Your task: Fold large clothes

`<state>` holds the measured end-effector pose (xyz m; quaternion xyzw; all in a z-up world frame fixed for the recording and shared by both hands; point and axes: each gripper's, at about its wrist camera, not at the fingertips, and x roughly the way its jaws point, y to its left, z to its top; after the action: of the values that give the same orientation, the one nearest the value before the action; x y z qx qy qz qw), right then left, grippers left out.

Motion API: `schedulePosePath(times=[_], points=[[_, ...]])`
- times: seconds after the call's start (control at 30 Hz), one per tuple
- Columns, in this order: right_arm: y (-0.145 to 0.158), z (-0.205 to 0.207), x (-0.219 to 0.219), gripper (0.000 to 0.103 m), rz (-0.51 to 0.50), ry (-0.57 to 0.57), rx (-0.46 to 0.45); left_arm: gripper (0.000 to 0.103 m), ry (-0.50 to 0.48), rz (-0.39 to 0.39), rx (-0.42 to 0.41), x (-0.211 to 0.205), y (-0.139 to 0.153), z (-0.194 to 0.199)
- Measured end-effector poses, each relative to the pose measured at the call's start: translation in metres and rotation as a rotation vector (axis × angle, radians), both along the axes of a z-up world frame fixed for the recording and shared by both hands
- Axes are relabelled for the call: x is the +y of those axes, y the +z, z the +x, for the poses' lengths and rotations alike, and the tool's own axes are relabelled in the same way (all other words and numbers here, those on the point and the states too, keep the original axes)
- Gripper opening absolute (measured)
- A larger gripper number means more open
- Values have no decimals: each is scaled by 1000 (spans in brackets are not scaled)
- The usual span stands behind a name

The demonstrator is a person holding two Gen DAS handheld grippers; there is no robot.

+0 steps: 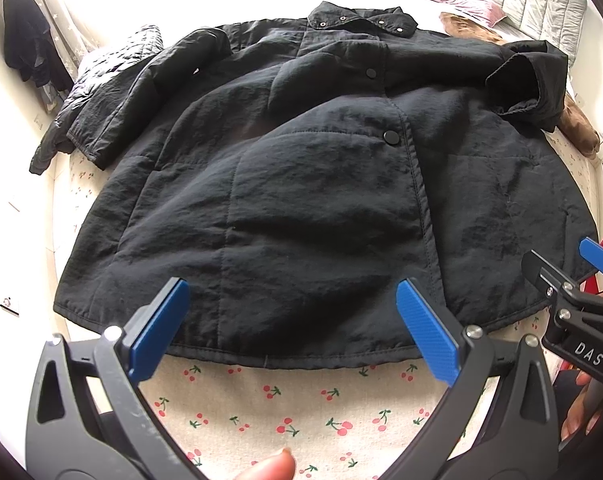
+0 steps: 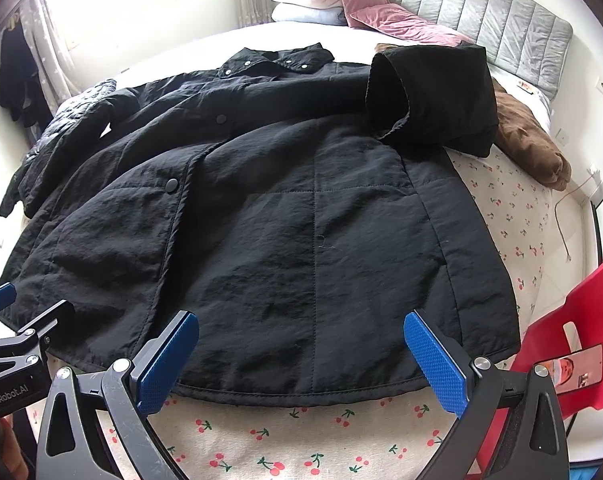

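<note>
A large black quilted jacket (image 1: 301, 184) lies front-up on the cherry-print bed sheet (image 1: 285, 412), collar at the far end, snaps closed down the middle. Its right sleeve (image 2: 433, 96) is folded in over the chest; the left sleeve (image 1: 113, 100) stretches out to the left. My left gripper (image 1: 293, 332) hovers open above the hem, left of the placket, with nothing between its blue pads. My right gripper (image 2: 301, 360) is open over the hem's right half (image 2: 321, 384), also empty. Each gripper shows at the edge of the other's view.
Pink and white pillows (image 2: 341, 4) and a grey padded headboard (image 2: 481, 12) stand at the far end. A brown garment (image 2: 529, 140) lies right of the jacket. A quilted dark garment (image 1: 113, 64) lies at the left. A red chair (image 2: 573, 344) stands at the bed's near right.
</note>
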<state>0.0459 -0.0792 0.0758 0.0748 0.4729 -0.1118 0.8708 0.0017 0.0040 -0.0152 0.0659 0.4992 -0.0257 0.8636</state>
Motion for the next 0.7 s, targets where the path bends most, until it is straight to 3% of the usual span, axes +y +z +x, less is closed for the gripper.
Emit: schedulePosePath(times=[0.7], points=[[-2,0,2,103,0,2,3,103,-4,-2,3,-1,-1,-4]])
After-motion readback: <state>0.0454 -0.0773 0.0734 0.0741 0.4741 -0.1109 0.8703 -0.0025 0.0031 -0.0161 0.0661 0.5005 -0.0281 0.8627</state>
